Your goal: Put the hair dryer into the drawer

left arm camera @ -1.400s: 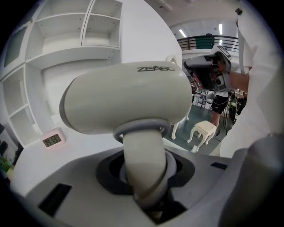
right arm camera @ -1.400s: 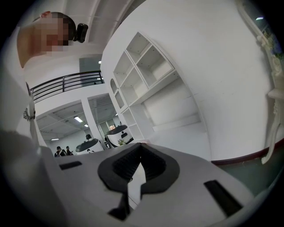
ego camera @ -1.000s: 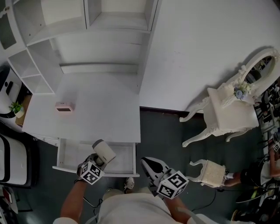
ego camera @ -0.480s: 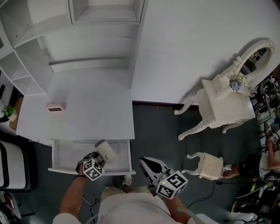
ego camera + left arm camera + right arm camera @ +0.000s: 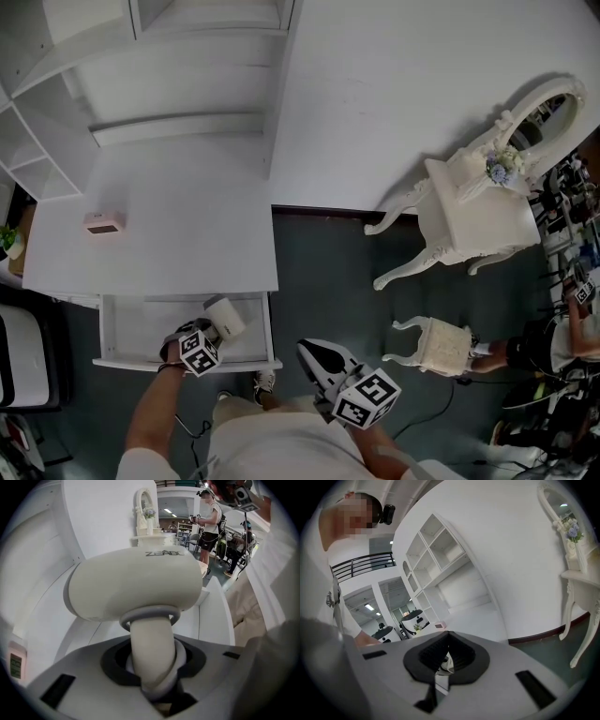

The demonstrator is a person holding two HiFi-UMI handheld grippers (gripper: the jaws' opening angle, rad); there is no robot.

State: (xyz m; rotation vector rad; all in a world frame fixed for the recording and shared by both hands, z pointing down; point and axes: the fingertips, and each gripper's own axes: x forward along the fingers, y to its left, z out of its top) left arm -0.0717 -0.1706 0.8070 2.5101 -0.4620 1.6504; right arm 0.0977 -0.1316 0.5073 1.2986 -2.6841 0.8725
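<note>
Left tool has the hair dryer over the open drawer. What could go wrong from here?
The left tool grips the hair dryer only by its handle, so the bulky head may swing or slip.
The head hangs near the desk front edge and the drawer right wall; it could knock either.
Left upright, it may block the drawer closing.

Left gripper [image 5: 208, 336] pointing steeply down, jaws clamped on hair dryer [image 5: 226, 317], right gripper [image 5: 314, 350] nearly level, jaws together
</note>
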